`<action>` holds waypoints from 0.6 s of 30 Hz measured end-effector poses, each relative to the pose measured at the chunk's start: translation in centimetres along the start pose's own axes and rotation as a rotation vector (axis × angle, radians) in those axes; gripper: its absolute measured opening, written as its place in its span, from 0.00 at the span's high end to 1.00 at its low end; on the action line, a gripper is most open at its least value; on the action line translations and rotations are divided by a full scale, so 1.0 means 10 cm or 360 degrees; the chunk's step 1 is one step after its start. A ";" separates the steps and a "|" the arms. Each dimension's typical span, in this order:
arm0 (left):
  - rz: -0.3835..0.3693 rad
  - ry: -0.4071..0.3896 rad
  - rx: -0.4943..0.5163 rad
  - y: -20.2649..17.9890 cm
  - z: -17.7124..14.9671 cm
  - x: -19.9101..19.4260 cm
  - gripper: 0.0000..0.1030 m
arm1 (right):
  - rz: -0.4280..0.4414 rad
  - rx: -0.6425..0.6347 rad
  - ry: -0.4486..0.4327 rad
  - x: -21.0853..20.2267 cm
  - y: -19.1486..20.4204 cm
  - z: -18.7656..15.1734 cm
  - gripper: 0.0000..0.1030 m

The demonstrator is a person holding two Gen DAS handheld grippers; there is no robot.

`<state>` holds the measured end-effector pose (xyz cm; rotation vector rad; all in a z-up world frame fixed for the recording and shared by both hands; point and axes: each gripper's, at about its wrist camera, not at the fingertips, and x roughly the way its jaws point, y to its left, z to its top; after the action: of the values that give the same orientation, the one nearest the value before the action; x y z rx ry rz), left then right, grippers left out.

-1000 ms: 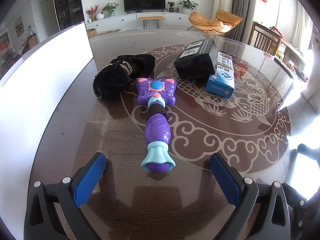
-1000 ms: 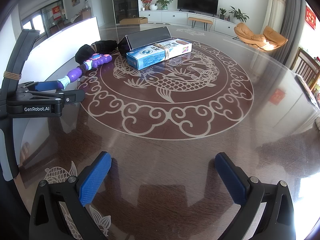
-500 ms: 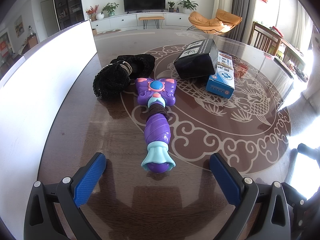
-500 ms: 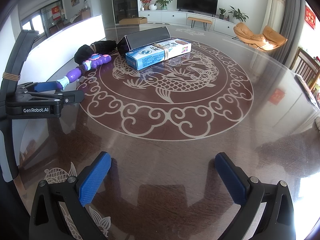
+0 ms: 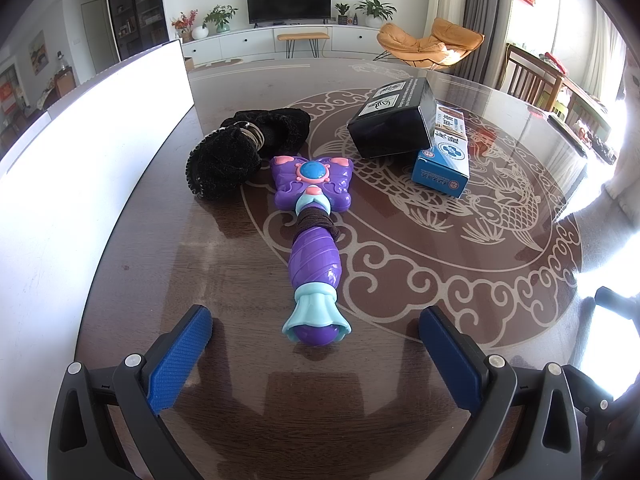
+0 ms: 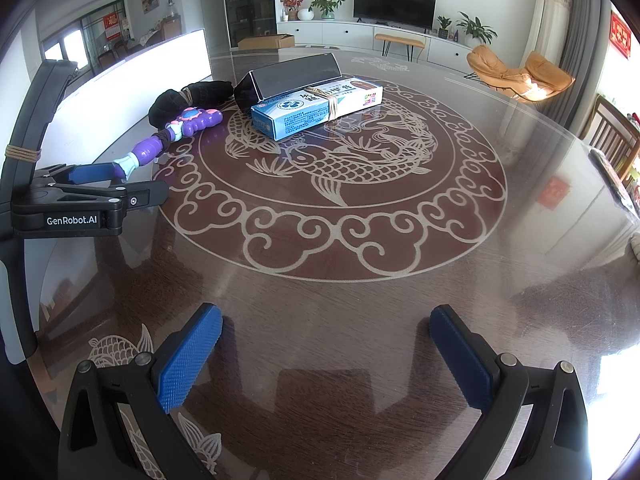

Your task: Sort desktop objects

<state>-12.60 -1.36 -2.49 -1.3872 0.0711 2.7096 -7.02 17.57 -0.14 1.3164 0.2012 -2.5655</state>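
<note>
Left wrist view: left gripper [image 5: 316,338], jaws apart, low over the tabletop [image 5: 224,280]. Purple butterfly wand [image 5: 314,236] lies lengthwise, base end between the fingertips, untouched. Black knit bundle [image 5: 240,152] beside its head; black box [image 5: 394,120] leaning on blue box [image 5: 444,156].

Right wrist view: right gripper [image 6: 326,338], jaws apart, nothing between. Wand [image 6: 172,138] far left, at the left gripper [image 6: 100,184].
</note>
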 end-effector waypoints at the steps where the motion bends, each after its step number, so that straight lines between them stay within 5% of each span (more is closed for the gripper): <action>1: 0.0000 0.0000 0.0000 0.00 0.00 0.00 0.00 | 0.0000 0.0000 0.0000 0.00 0.00 0.00 0.00; 18: 0.0000 0.0000 0.0000 0.00 0.00 0.00 0.00 | 0.0000 0.0000 0.0000 0.00 0.00 0.00 0.00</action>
<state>-12.59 -1.38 -2.48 -1.3872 0.0712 2.7096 -7.02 17.57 -0.14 1.3164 0.2012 -2.5655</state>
